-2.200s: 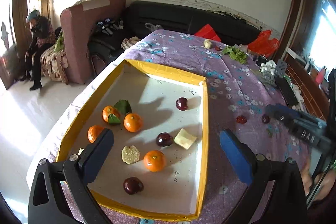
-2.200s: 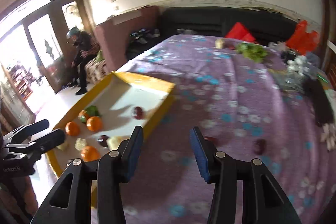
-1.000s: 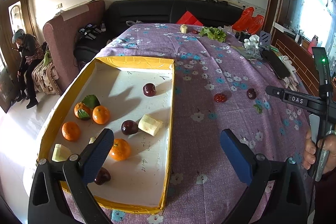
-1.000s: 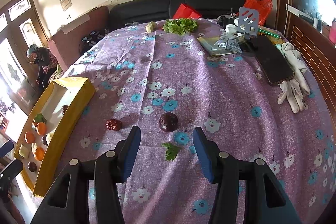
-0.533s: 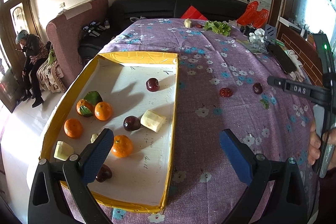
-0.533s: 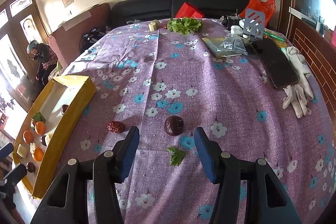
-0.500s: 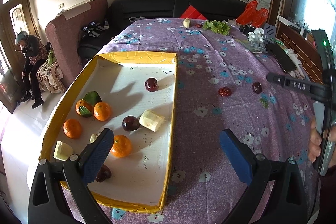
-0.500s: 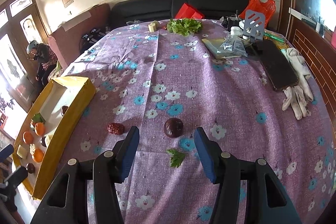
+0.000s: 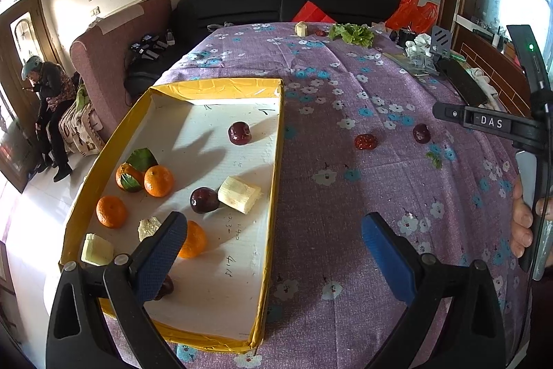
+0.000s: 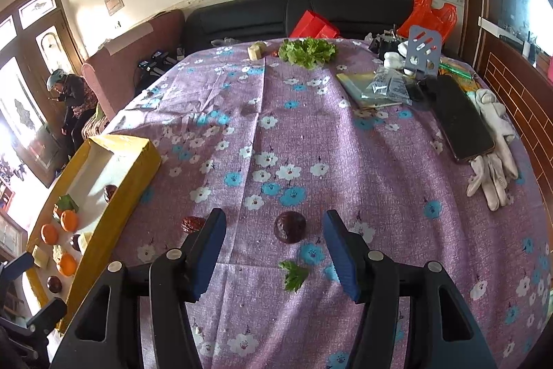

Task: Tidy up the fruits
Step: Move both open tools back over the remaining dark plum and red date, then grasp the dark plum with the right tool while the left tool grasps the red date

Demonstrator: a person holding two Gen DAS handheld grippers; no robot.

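A yellow-rimmed box (image 9: 276, 161) on the purple flowered cloth holds several oranges, dark plums (image 9: 204, 200) and pale cut pieces. My left gripper (image 9: 274, 242) hovers open over the box's near right corner, nothing between its fingers. On the cloth to the right lie a red date (image 9: 365, 141) and a dark plum (image 9: 421, 132). In the right wrist view that plum (image 10: 289, 226) sits just ahead of my right gripper (image 10: 273, 248), whose jaws are opening with nothing touching the pads. The date (image 10: 193, 224) lies left of its left finger (image 10: 207, 251).
A small green leaf (image 10: 293, 274) lies under the right gripper. At the table's far end are lettuce (image 10: 307, 51), a pale chunk (image 10: 256, 50), a phone (image 10: 459, 123), white gloves (image 10: 494, 154) and packets. A person stands by the door at left. A sofa lies beyond.
The right gripper's jaws have spread wider around the plum's position and the plum now sits closer between the fingertips. The left gripper has stayed over the box.
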